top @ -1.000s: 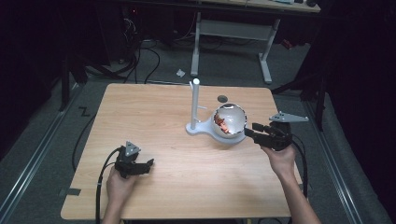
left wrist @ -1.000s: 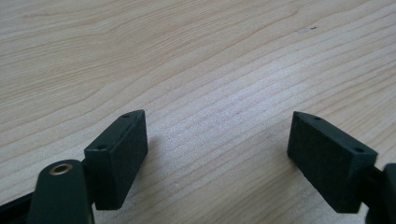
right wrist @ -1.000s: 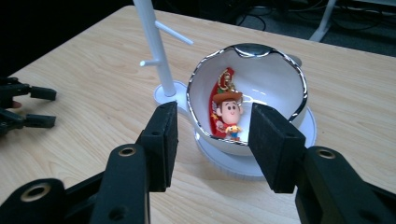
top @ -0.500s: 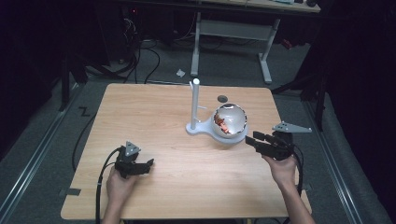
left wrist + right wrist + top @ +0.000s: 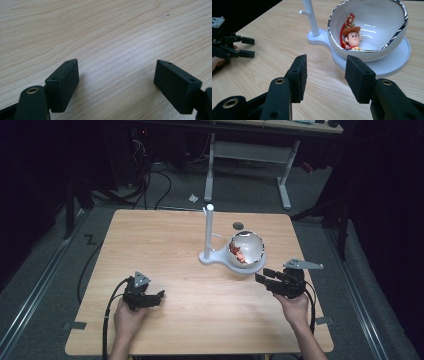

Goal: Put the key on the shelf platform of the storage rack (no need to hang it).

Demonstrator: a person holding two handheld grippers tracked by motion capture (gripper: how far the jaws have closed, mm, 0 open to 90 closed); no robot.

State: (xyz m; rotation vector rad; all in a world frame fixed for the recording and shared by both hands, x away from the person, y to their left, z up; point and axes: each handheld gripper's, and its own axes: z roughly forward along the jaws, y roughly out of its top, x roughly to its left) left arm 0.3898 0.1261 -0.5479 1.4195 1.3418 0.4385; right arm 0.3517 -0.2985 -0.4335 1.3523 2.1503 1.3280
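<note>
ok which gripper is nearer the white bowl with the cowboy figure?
Right. The right gripper sits open just off the white bowl, jaws pointing toward it. The left gripper rests open far across the table.

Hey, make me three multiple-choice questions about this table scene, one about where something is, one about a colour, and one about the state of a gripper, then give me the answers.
1. Where is the cowboy figurine?
A. inside the white bowl
B. lying on the bare table
C. hanging on the white post

2. What colour is the figurine's hat?
A. blue
B. brown
C. green

3. How does the right gripper stand?
A. shut on the figurine
B. shut on the bowl's rim
C. open, holding nothing

Answers: 1 A, since the right gripper view shows the figurine leaning against the bowl's inner wall. 2 B, as the brim above its face is brown. 3 C, since wood grain shows between its fingers, short of the bowl.
</note>
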